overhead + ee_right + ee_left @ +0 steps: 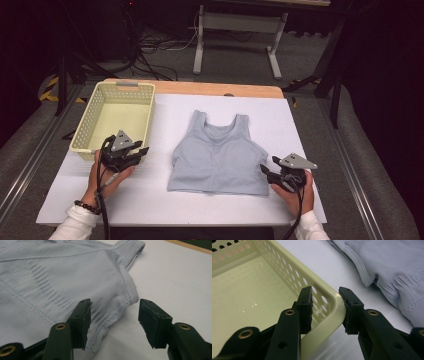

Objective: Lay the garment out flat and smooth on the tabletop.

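Left gripper: I had my left gripper (141, 152) at the near right corner of the pale yellow perforated plastic basket (88, 131). In the left gripper view its jaws straddled the basket's rounded corner rim (332, 305), one jaw inside against the holed wall, the other outside against the rim. I read that as closed on the corner.

Right gripper: I held my right gripper (267, 171) low at the lower right corner of the light blue ribbed knit crop top (216, 152). In the right gripper view its jaws stood apart, one over the fabric (62, 282) near the stitched hem, the other over bare table. The pads gripped nothing that I could see.

Basket: It sat at the far left of the white table sheet (305, 130), its far end over the wooden table edge (250, 90). Its floor looked bare from above.

Crop top: It lay flat in the middle of the sheet, straps pointing away from me, hem towards me. It was near the basket but apart from it, with white sheet between them.

Hands: My left hand (107, 177) lay on the sheet below the basket, with a dark bead bracelet (86, 206) at the wrist. My right hand (295, 192) rested just right of the top's hem. White sleeves covered both forearms.
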Action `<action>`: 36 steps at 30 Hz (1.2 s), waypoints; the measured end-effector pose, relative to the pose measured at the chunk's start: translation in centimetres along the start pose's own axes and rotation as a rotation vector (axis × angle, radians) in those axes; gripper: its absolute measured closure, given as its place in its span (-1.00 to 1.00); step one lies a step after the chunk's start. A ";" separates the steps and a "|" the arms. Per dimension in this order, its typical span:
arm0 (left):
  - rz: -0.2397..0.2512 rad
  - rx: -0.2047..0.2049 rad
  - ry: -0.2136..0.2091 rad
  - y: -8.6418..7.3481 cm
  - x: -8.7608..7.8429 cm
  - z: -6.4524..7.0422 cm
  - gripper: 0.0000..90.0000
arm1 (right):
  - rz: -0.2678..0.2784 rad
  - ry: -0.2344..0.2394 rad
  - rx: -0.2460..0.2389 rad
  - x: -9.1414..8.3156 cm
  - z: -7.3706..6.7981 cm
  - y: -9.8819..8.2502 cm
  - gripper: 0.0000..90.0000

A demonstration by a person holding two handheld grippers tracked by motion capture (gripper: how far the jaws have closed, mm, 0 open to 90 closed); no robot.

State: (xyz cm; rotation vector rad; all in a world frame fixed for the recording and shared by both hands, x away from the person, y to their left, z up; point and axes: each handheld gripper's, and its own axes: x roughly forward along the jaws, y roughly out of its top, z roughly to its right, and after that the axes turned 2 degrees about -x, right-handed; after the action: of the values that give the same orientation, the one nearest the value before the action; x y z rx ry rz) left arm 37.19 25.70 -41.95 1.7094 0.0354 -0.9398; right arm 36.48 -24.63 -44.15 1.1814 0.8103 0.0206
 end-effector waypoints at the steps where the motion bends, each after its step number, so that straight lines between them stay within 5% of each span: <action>1: 0.022 0.005 0.005 0.2 -0.3 0.1 0.43 | -0.001 0.000 0.004 0.0 0.0 0.0 0.00; 7: 0.103 0.017 -0.024 0.8 -1.8 0.9 0.43 | 0.006 -0.011 0.028 0.2 0.5 -0.1 -0.01; 14: 0.134 0.146 -0.121 1.4 -2.3 5.6 0.30 | 0.011 0.000 0.048 -0.2 0.4 0.0 0.00; 17: 0.125 0.164 -0.166 1.1 -1.7 7.3 0.18 | -0.003 0.007 0.039 0.0 0.2 -0.1 0.00; 22: 0.051 0.167 -0.243 0.1 0.5 8.5 -0.03 | -0.058 0.031 0.028 0.8 -0.2 -0.3 -0.01; 25: -0.025 0.193 -0.245 -0.7 2.5 9.6 -0.23 | -0.116 0.046 0.026 1.6 -0.3 -0.7 -0.03; 29: -0.058 0.173 -0.271 -1.0 3.5 9.6 -0.29 | -0.133 0.046 0.036 1.7 -0.2 -0.6 -0.01; 33: -0.095 0.164 -0.292 -1.3 4.4 9.6 -0.12 | -0.145 0.083 0.040 1.8 -0.3 -0.6 0.29; 36: -0.109 0.151 -0.304 -1.2 4.4 9.4 0.25 | -0.145 0.117 0.032 1.8 -0.3 -0.6 0.62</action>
State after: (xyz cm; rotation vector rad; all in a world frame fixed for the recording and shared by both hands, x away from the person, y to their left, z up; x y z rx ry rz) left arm 34.41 16.53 -46.03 1.6968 -0.1476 -1.3027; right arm 37.36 -23.88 -45.63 1.1568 1.0007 -0.0432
